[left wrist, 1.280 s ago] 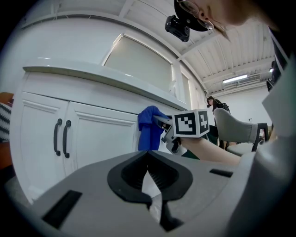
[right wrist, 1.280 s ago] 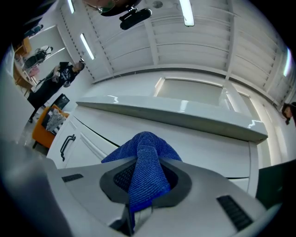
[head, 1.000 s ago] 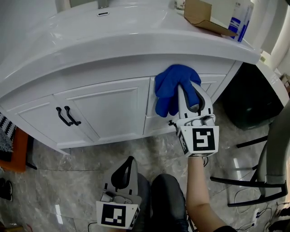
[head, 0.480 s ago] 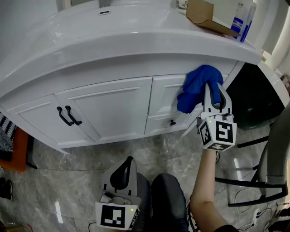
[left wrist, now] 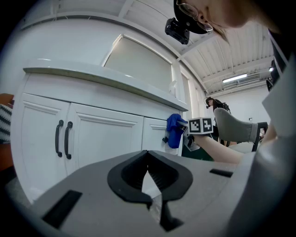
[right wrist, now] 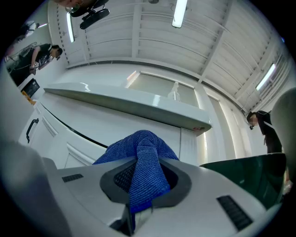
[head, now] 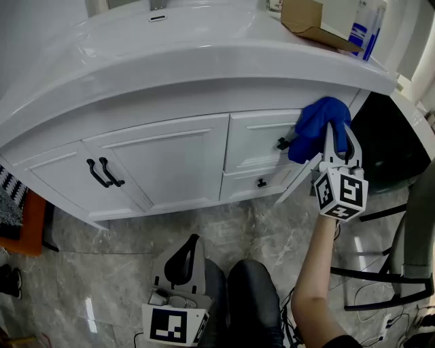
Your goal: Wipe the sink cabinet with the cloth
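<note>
right gripper (head: pixel 336 141) is pinching the blue cloth (head: pixel 312 129), which bunches past its tips against the sink cabinet (head: pixel 163 163)'s right end, left gripper (head: pixel 185 258) closed on nothing

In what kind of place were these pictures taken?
Probably a washroom unit set up in a large hall or lab: a white sink cabinet with a basin top and a bottle on it, but long strip lights on a high panelled ceiling.
</note>
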